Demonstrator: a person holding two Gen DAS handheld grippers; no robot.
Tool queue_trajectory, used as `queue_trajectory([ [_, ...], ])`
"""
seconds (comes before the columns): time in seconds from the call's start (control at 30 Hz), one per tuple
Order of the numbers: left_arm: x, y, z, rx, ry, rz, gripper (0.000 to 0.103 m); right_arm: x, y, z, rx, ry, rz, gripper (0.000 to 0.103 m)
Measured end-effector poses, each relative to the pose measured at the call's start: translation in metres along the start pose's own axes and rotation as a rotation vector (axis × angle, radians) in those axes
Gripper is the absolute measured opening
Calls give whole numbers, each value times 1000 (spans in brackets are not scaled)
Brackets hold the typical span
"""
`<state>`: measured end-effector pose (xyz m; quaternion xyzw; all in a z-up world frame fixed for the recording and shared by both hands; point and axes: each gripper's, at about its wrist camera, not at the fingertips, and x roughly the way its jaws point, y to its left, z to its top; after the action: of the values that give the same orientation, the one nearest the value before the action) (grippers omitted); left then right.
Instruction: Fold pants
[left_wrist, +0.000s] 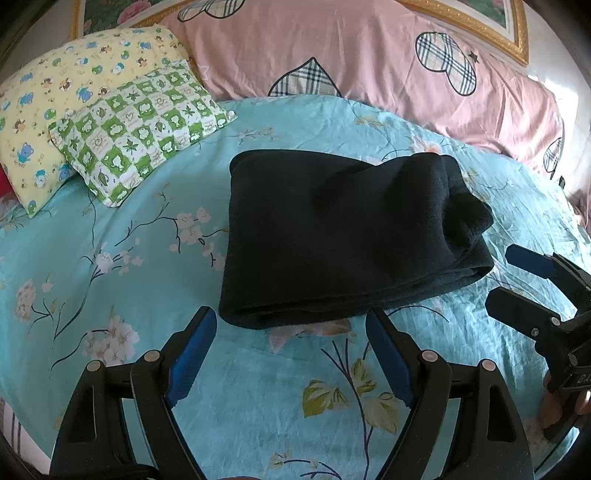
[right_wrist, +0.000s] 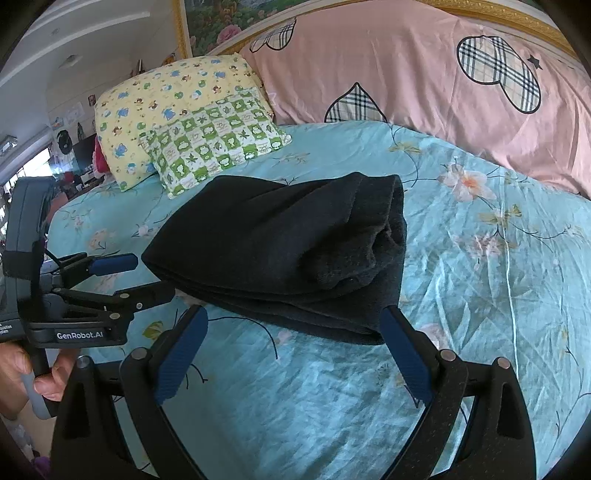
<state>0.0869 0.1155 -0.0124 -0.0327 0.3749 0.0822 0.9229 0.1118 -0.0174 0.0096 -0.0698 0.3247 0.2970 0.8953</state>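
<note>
The black pants (left_wrist: 332, 229) lie folded into a thick rectangular stack on the turquoise flowered bedsheet (left_wrist: 129, 280); they also show in the right wrist view (right_wrist: 280, 251). My left gripper (left_wrist: 291, 325) is open and empty, just short of the stack's near edge. My right gripper (right_wrist: 295, 325) is open and empty at the stack's near right corner, its right finger tip close to the cloth. The right gripper shows at the right edge of the left view (left_wrist: 517, 280); the left gripper shows at the left of the right view (right_wrist: 140, 277).
A green checked pillow (left_wrist: 140, 125) and a yellow cartoon pillow (left_wrist: 62, 92) lie at the far left. A pink bolster with plaid hearts (left_wrist: 369, 66) runs along the headboard. Bare sheet (right_wrist: 498, 277) spreads to the right of the pants.
</note>
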Motion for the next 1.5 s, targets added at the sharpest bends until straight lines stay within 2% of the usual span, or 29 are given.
queue_trajectory([
  [0.87,2,-2,2,25,-14,15,84,7,3,3,-7,7,12,95],
  [1.5,0,-3,10,21,-25,12,84,3,0,10,-2,-19,5,95],
])
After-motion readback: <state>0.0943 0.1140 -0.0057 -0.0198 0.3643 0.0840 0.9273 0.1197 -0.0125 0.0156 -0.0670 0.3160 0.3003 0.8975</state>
